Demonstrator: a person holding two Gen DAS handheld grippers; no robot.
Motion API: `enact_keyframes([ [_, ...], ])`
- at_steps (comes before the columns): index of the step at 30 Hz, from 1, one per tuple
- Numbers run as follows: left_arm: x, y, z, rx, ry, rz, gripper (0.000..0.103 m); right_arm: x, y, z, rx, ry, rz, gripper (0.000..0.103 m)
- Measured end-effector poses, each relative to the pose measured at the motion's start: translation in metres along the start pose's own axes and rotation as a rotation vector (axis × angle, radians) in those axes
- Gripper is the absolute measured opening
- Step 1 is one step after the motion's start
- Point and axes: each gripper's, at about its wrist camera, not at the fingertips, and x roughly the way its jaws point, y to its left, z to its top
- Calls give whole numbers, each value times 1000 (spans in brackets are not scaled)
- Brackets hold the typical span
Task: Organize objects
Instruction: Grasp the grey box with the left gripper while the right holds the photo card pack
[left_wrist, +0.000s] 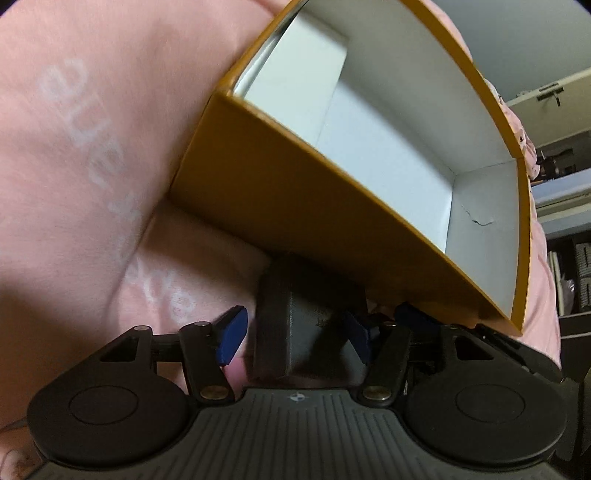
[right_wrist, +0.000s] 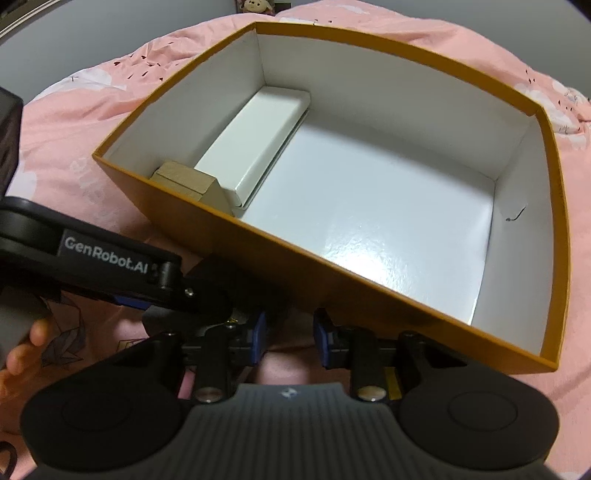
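I see a bed covered in a pink sheet (right_wrist: 369, 26) with pale lettering and small dark prints. An open orange box (right_wrist: 258, 240) with a white inside sits directly on it, and a dark block (left_wrist: 295, 325) lies on the sheet just beside the box's near wall.

The dark grey faceted block (left_wrist: 295, 325) between the left gripper's (left_wrist: 295, 334) blue pads is motion-blurred; its top passes behind the orange cardboard box (left_wrist: 295, 206). The box wall hides the lower part of the pale wooden block (right_wrist: 184, 181). The white printed lettering (left_wrist: 92, 129) on the pink bedsheet (left_wrist: 92, 221) is unreadable.
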Motion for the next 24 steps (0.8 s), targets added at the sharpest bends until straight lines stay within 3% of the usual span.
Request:
enact_keyframes([
  [5, 12, 3, 3, -25, 32, -27, 72, 4, -3, 0, 9, 7, 9, 27],
  [11, 5, 4, -2, -36, 8, -27, 61, 3, -3, -2, -2, 7, -6, 27],
  [18, -21, -2, -16, 10, -57, -47, 48, -6, -6, -3, 3, -2, -21, 28],
  [24, -52, -7, -31, 78, -135, -71, 46, -29, -16, -6, 56, -39, -13, 28],
])
